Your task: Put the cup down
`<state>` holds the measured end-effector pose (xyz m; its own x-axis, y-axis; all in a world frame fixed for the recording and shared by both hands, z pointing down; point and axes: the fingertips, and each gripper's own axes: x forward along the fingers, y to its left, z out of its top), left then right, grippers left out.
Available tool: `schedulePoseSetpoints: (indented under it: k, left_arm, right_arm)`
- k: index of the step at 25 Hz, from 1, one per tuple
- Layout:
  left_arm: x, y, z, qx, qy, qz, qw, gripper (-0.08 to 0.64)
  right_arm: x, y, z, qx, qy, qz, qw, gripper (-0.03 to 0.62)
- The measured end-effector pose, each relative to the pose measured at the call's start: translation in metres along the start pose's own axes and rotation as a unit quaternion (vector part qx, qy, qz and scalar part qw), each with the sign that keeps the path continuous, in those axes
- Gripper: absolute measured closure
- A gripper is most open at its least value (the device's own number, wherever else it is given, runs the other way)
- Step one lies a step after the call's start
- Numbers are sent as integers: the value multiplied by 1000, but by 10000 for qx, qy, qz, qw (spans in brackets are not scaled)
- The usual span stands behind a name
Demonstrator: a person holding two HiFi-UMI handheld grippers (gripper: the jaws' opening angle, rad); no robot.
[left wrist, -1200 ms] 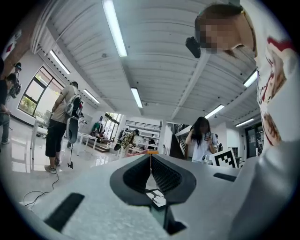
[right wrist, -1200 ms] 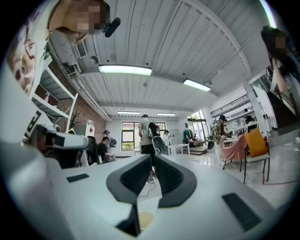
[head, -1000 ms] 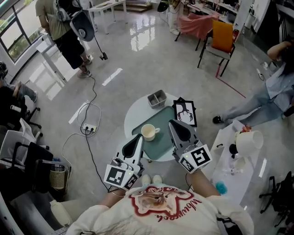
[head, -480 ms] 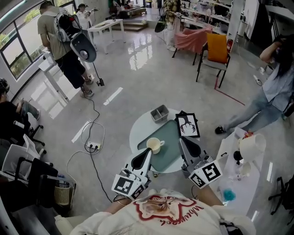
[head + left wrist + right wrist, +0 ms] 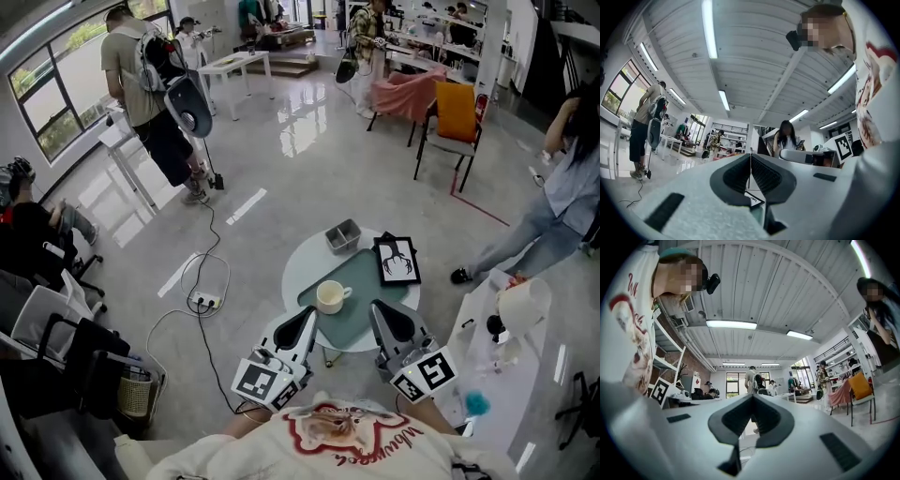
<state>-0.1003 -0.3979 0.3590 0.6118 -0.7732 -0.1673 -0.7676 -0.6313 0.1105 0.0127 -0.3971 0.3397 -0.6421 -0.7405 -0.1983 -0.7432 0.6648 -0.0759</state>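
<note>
Round table (image 5: 302, 269): green tray (image 5: 364, 286), grey bin (image 5: 343, 235), frame (image 5: 397, 261).

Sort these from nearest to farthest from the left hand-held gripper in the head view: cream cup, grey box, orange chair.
1. Cream ceramic cup, right in front.
2. Small grey box, round white table's far edge.
3. Orange chair, far across the room.

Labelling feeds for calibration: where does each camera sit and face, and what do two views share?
Head view: on the head, steeply down at the cup on the table; left tool, right tool, shirt show.
Left gripper view: on that tool, tilted toward the ceiling; shut jaws, shirt.
Right gripper view: likewise, tilted upward; shut jaws, shirt.
Head and right gripper views share the orange chair.
</note>
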Motion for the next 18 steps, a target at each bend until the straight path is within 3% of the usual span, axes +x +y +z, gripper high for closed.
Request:
schedulePoseSetpoints:
  k: [9,18]
  left_arm:
    - [-33,-62,5,65,-112,-51,9999,543]
    - [-97,-158,-3,-124,-160,213,9996,543]
  right_arm:
    - [-60,31,12,11,-23,53,10000,565]
    - [-170,66,31,136,-70,-60,9999,565]
